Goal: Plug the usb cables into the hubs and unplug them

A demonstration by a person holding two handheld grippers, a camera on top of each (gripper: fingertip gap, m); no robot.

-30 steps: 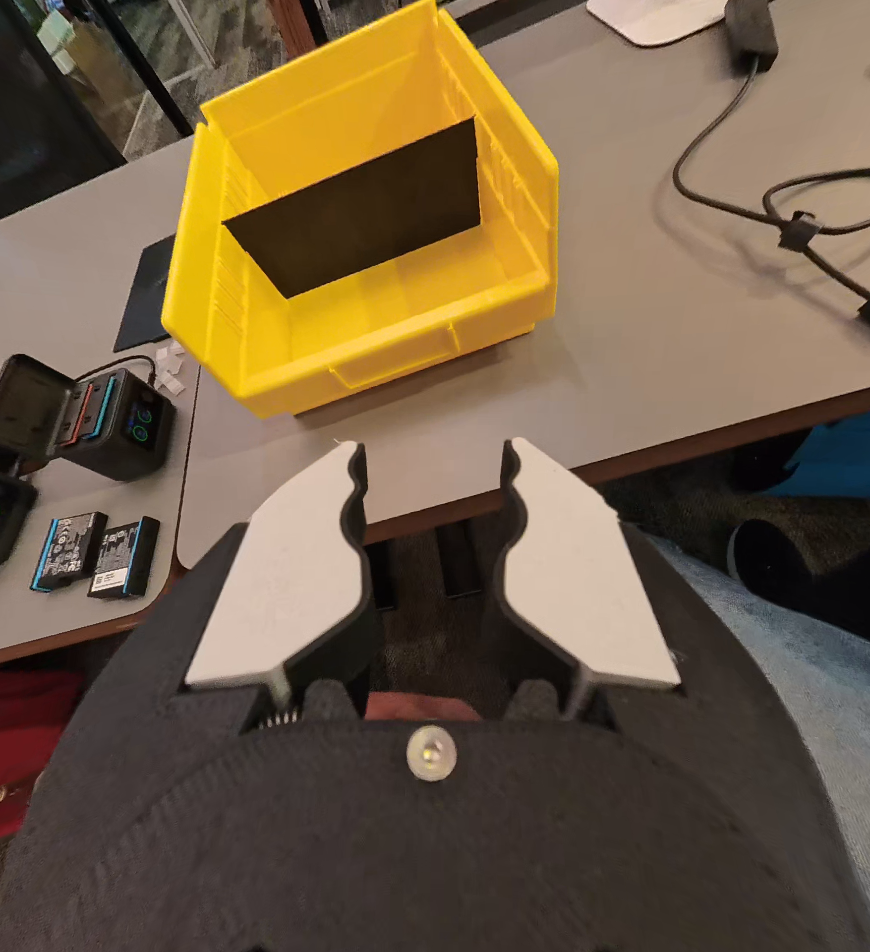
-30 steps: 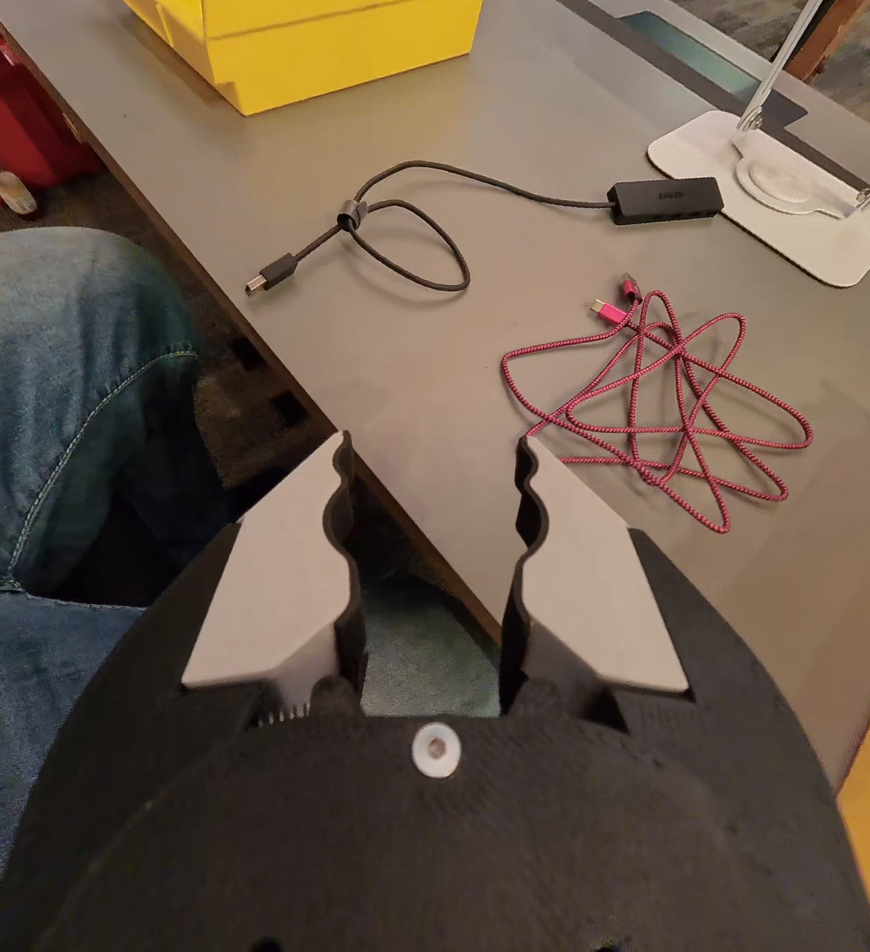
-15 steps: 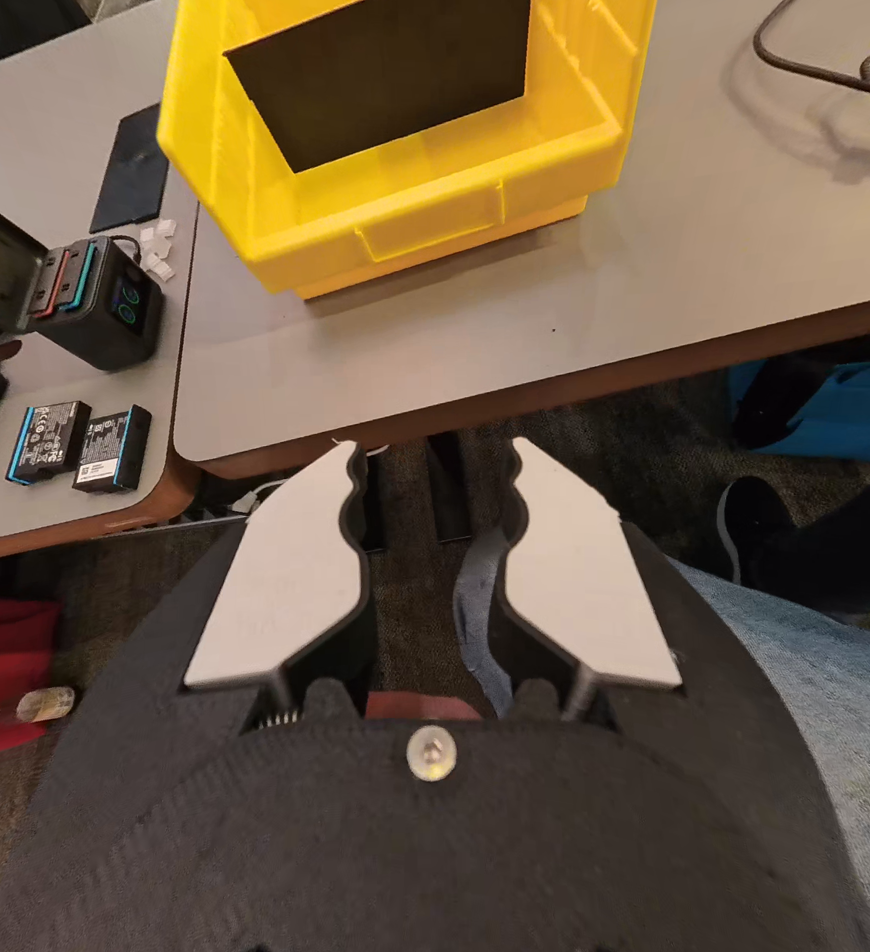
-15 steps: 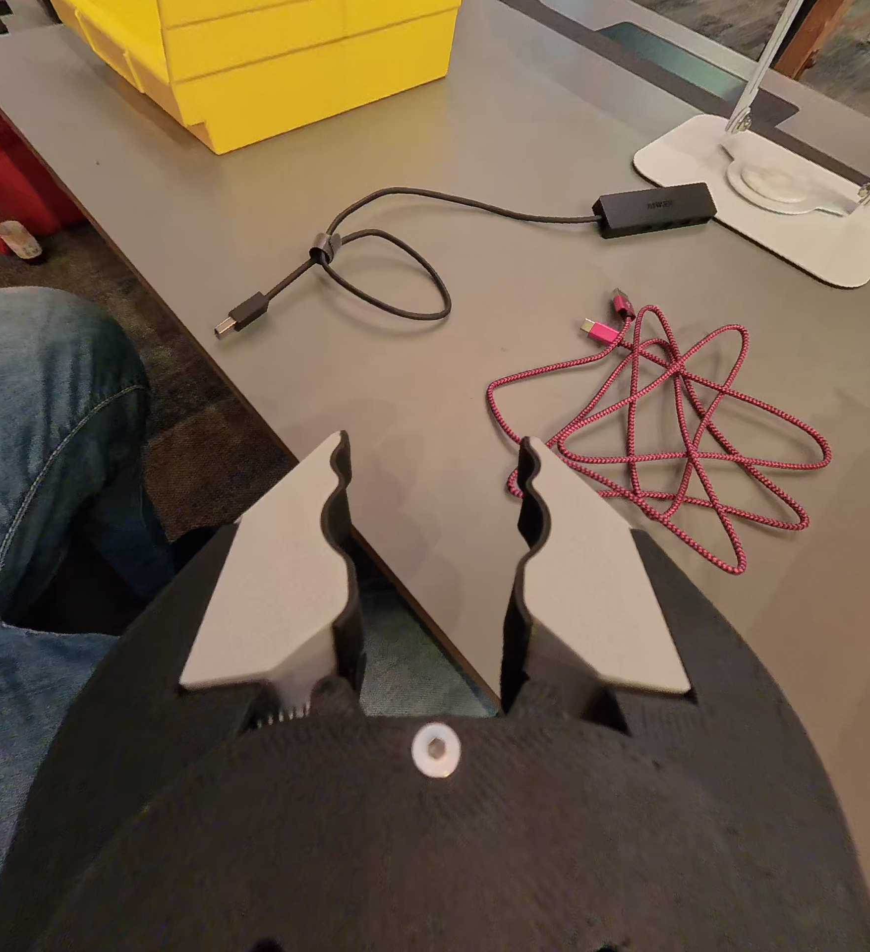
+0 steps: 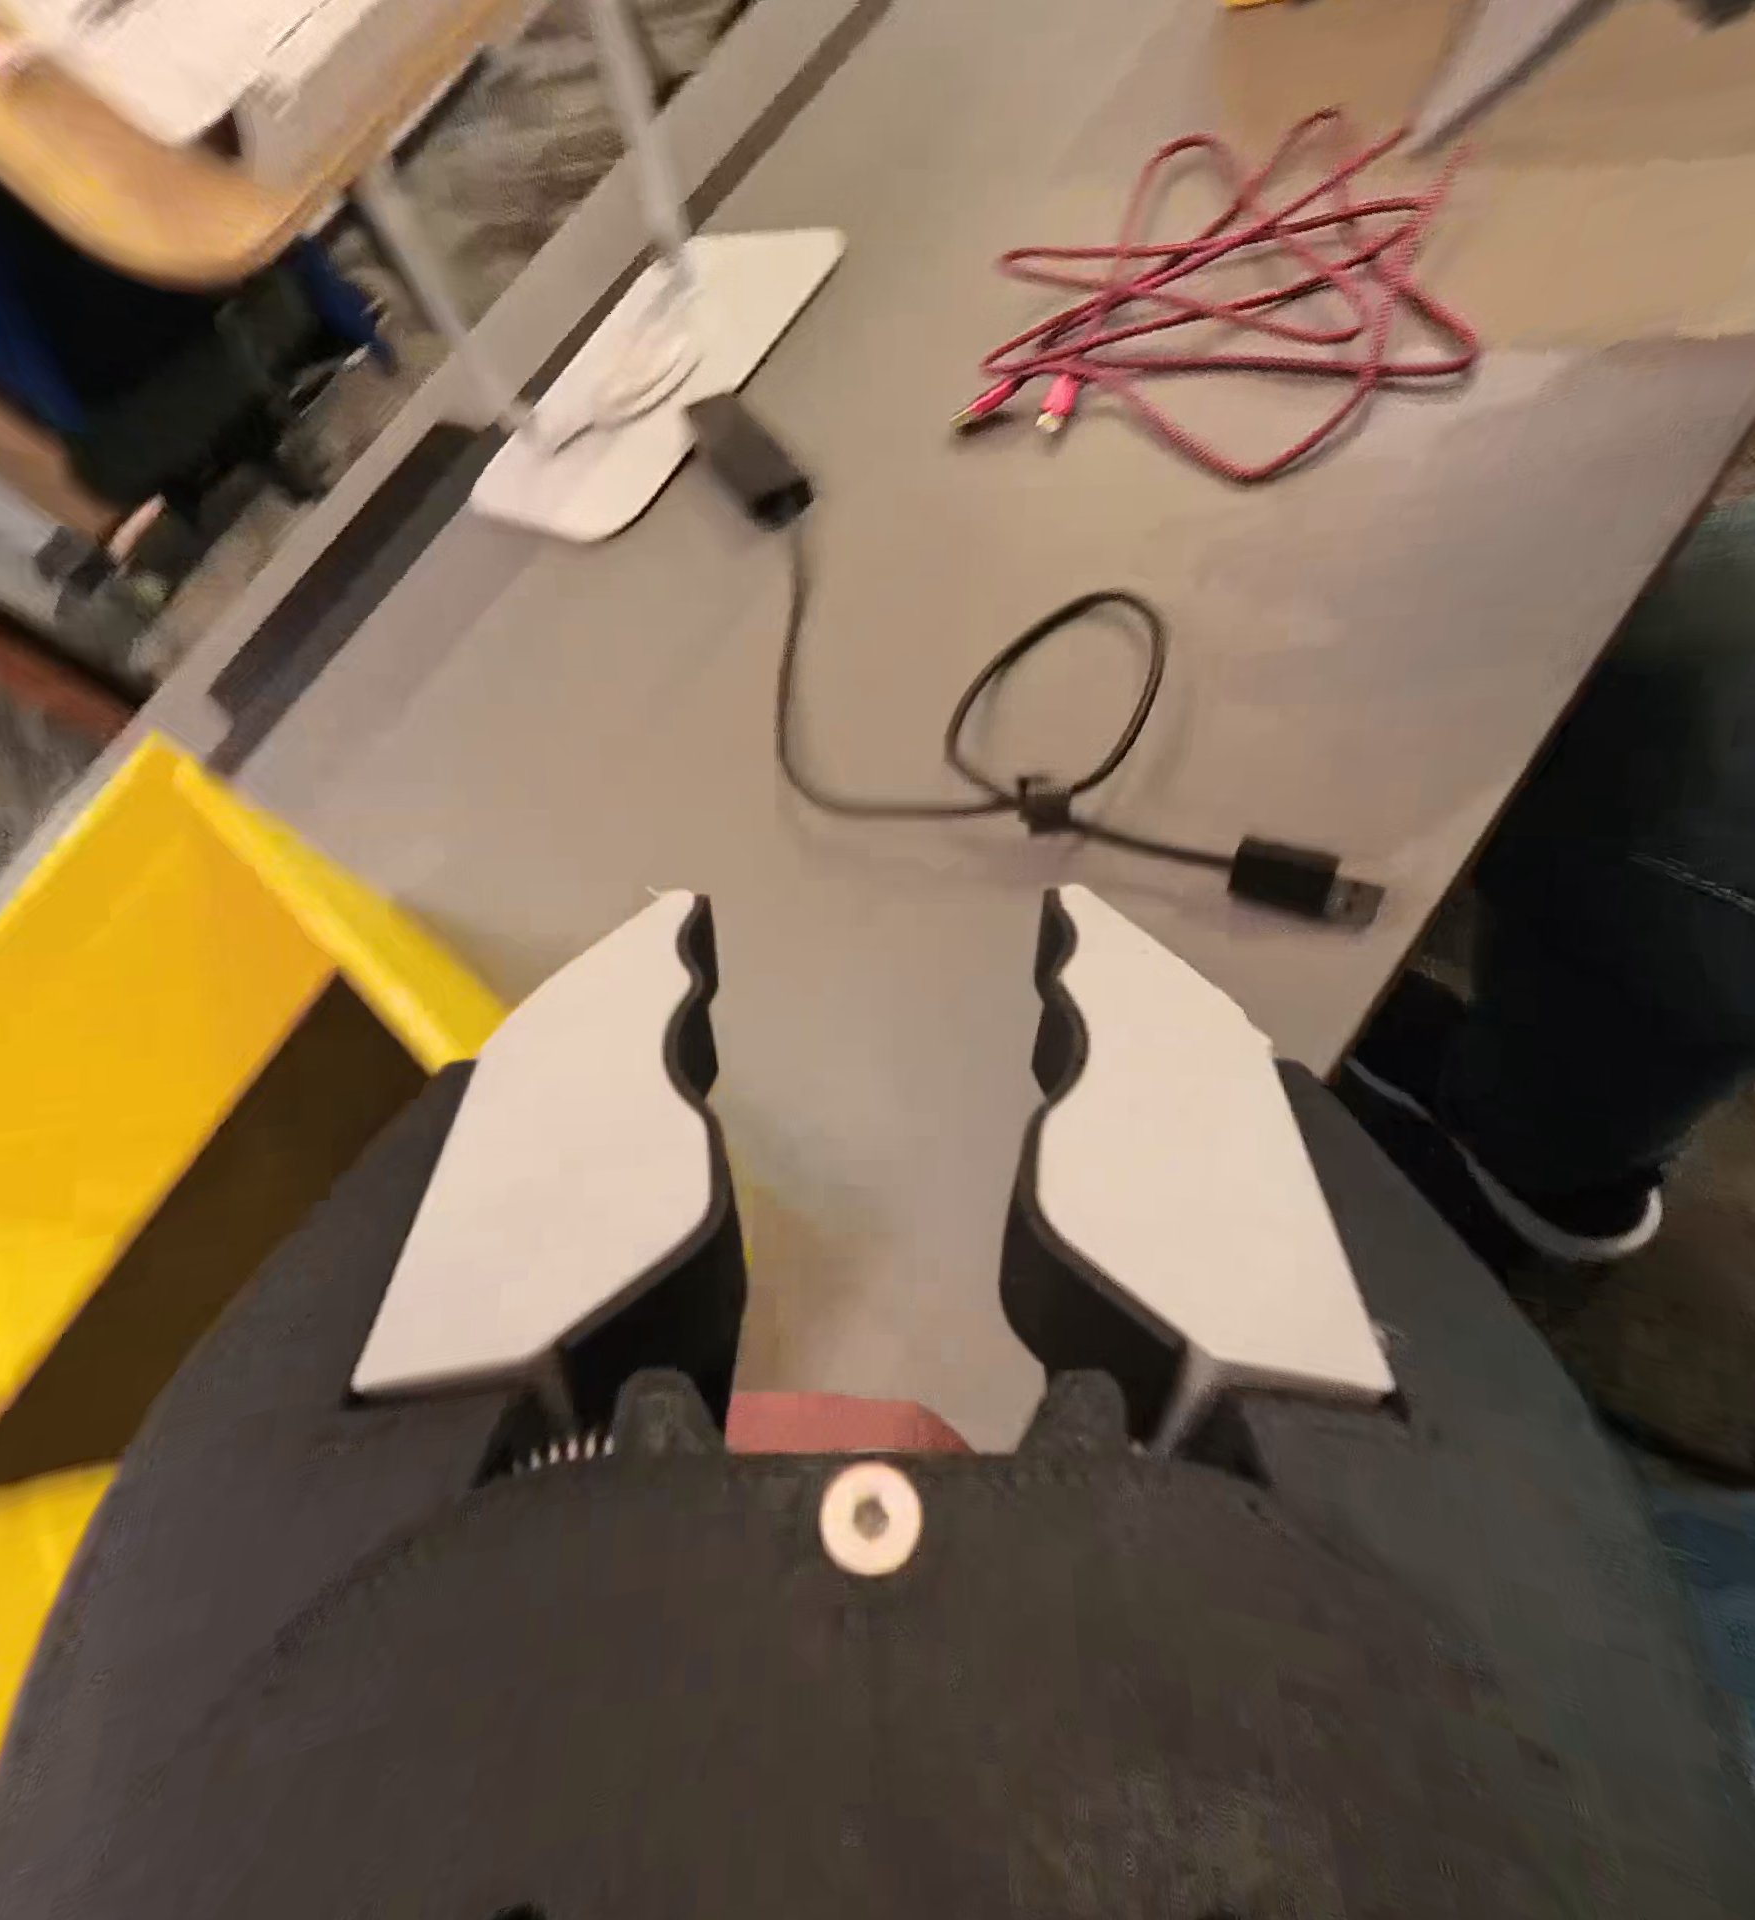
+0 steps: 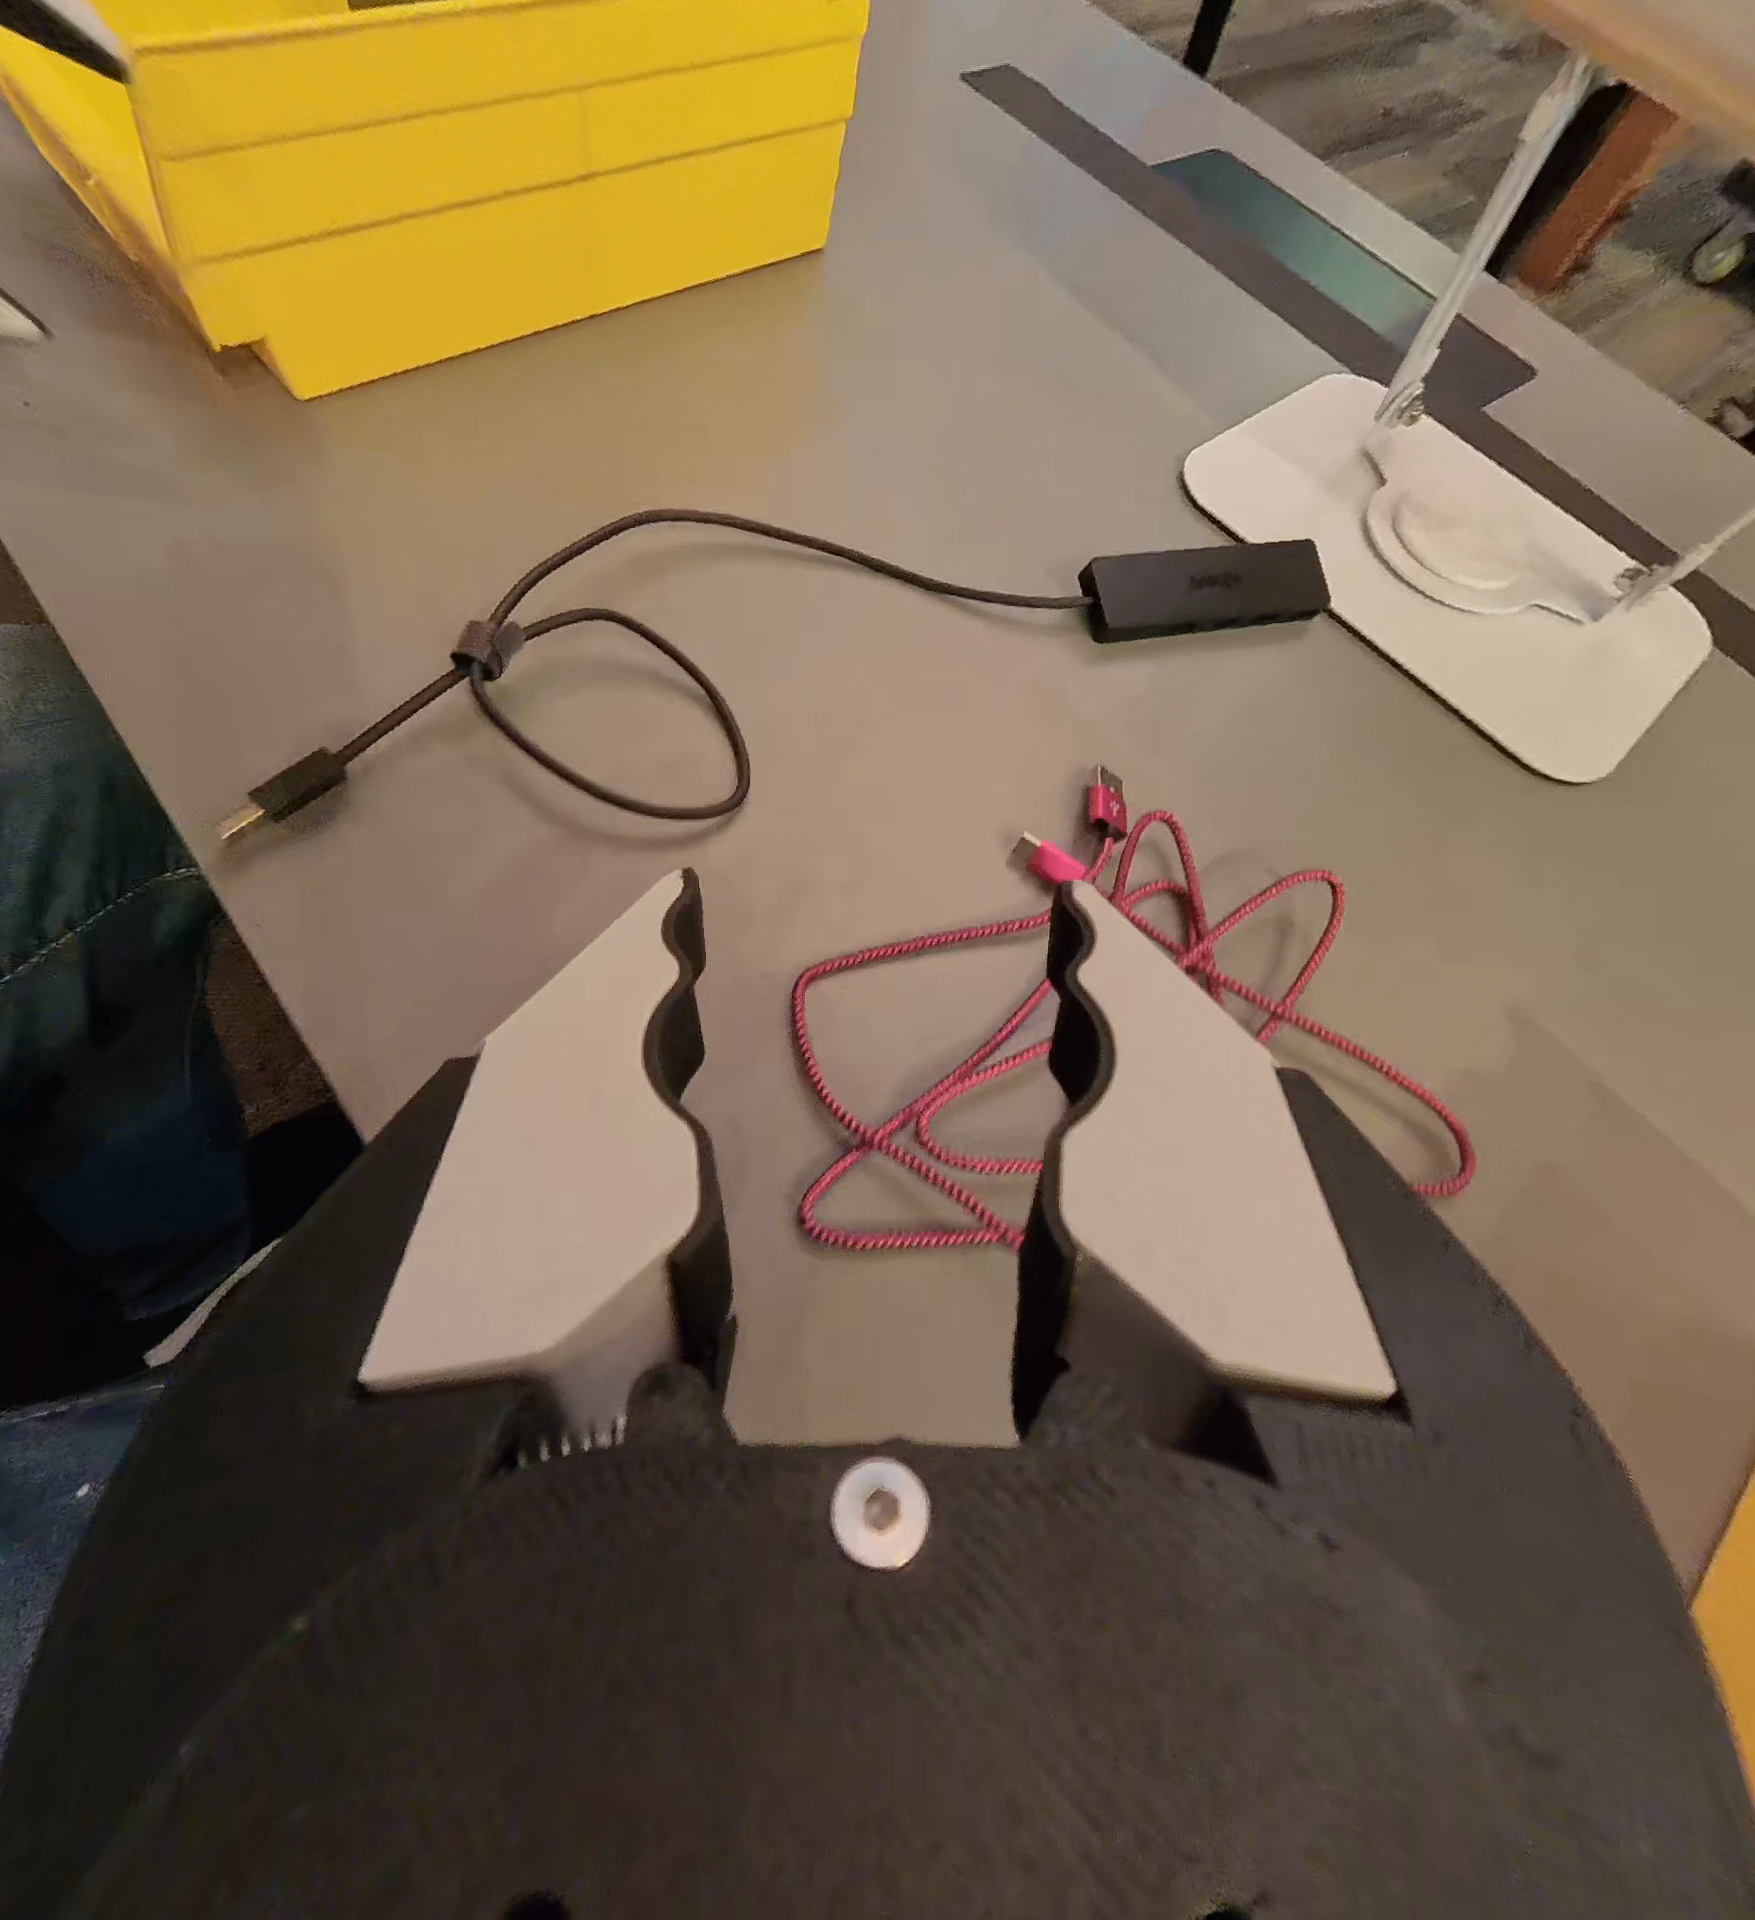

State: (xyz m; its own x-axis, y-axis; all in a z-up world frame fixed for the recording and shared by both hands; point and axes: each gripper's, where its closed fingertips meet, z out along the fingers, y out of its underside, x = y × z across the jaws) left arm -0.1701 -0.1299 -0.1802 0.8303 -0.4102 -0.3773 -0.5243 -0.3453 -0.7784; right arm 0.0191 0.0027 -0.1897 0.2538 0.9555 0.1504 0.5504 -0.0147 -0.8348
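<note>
A black USB hub (image 6: 1205, 587) lies on the grey table (image 6: 956, 364) beside a white stand base; its black cable (image 6: 634, 717) loops to a loose plug (image 6: 286, 800) near the table's front edge. A tangled pink braided cable (image 6: 956, 1101) lies nearer, with two pink plugs (image 6: 1081, 831) free. My right gripper (image 6: 873, 894) is open and empty, just above the pink cable. My left gripper (image 5: 873, 914) is open and empty over the table; the hub (image 5: 748, 462), its plug (image 5: 1299, 883) and the pink cable (image 5: 1237, 332) lie ahead of it.
A yellow bin (image 6: 499, 177) stands at the table's far left, also at my left gripper's lower left (image 5: 125, 1039). A white stand base (image 6: 1455, 592) with clear legs sits behind the hub. A person's jeans-clad leg (image 6: 42, 883) is beside the table edge. From my left tips it is roughly 11 cm to the loose plug (image 6: 286, 800); from my right, 15 cm. It is also in sight in the left wrist view (image 5: 1313, 863). From my right tips it is roughly 25 cm to the hub (image 5: 748, 462); from my left, 30 cm. Seen from the right wrist view (image 6: 1164, 578) as well.
My left gripper has swung up and to the right, from below the table edge to over the table facing the cables. My right gripper has moved forward over the pink cable.
</note>
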